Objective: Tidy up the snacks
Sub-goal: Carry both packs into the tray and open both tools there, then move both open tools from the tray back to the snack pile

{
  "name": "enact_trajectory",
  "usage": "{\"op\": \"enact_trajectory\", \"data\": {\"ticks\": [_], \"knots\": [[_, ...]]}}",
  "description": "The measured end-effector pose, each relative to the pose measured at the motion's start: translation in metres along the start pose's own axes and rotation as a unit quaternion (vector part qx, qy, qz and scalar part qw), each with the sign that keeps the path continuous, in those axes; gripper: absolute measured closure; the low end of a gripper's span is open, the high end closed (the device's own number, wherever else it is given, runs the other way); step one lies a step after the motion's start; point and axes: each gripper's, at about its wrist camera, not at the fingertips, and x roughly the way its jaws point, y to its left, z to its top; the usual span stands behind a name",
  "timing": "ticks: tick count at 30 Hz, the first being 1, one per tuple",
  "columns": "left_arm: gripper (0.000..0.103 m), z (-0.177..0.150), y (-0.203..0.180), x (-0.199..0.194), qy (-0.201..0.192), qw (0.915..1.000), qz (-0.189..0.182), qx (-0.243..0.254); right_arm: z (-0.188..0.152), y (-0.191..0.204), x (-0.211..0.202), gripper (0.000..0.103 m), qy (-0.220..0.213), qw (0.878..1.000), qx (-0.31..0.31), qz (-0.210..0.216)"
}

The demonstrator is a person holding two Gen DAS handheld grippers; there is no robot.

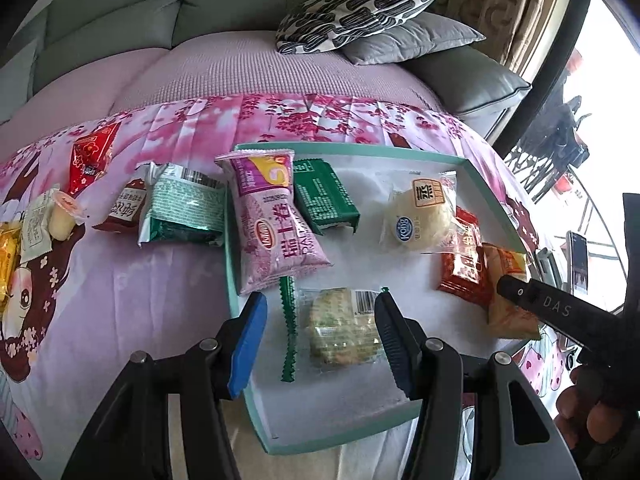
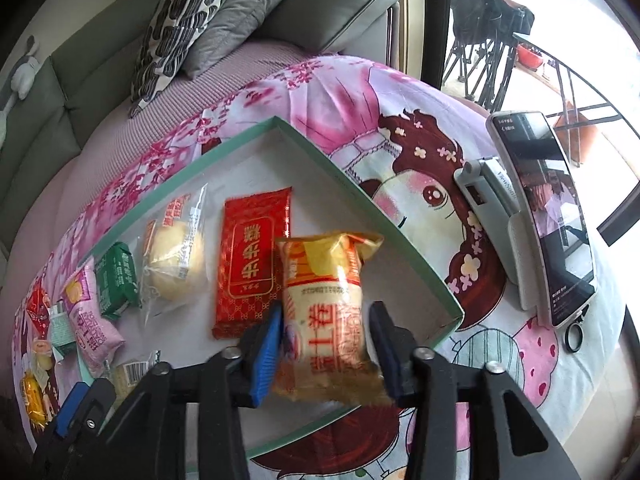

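surface: pink cartoon-print sheet (image 1: 120,280) under both jaws, teal-rimmed tray (image 1: 236,280) on it
room: grey sofa (image 1: 120,12), cushions beyond
left gripper (image 1: 320,316): jaws apart, clear-wrapped pastry (image 1: 344,332) lying between them, untouched
right gripper (image 2: 326,328): jaws loosened, orange snack bag (image 2: 324,312) between them in the tray

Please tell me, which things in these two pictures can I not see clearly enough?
- Right wrist view: whether the right tongs press the orange packet; their pads cover its sides.
- Left wrist view: the yellow packet is cut off by the left edge.
- Right wrist view: the phone screen text is too small to read.
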Motion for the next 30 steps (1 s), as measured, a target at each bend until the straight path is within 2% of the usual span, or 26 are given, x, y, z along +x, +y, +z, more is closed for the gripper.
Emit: {"op": "enact_trajectory", "data": {"ticks": [5,10,13,19,25,30], "knots": [[0.037,0.002,0.006,-0.004,-0.002,0.9999,0.004,-0.013,-0.001,0.003,0.001,0.037,0.007,1.000,-0.009,0.000],[0.035,0.005,0.013,-0.008,-0.007,0.9996,0.011,-0.024,-0.003,0.006,0.002,0.031,0.013,1.000,-0.018,-0.005],[0.022,0.006,0.019,-0.009,-0.007,0.9993,0.012,-0.035,-0.004,0.009,0.002,0.027,0.014,1.000,-0.025,-0.003],[0.021,0.007,0.028,-0.012,-0.012,0.9984,0.017,-0.052,-0.005,0.015,0.002,0.021,0.012,0.999,-0.032,0.004],[0.014,0.007,0.045,-0.011,-0.008,0.9960,0.029,-0.084,-0.005,0.017,0.002,0.015,0.008,0.999,-0.034,0.012],[0.013,0.006,0.058,-0.009,-0.005,0.9931,0.043,-0.109,-0.005,0.019,0.000,0.005,0.000,0.999,-0.033,0.022]]}}
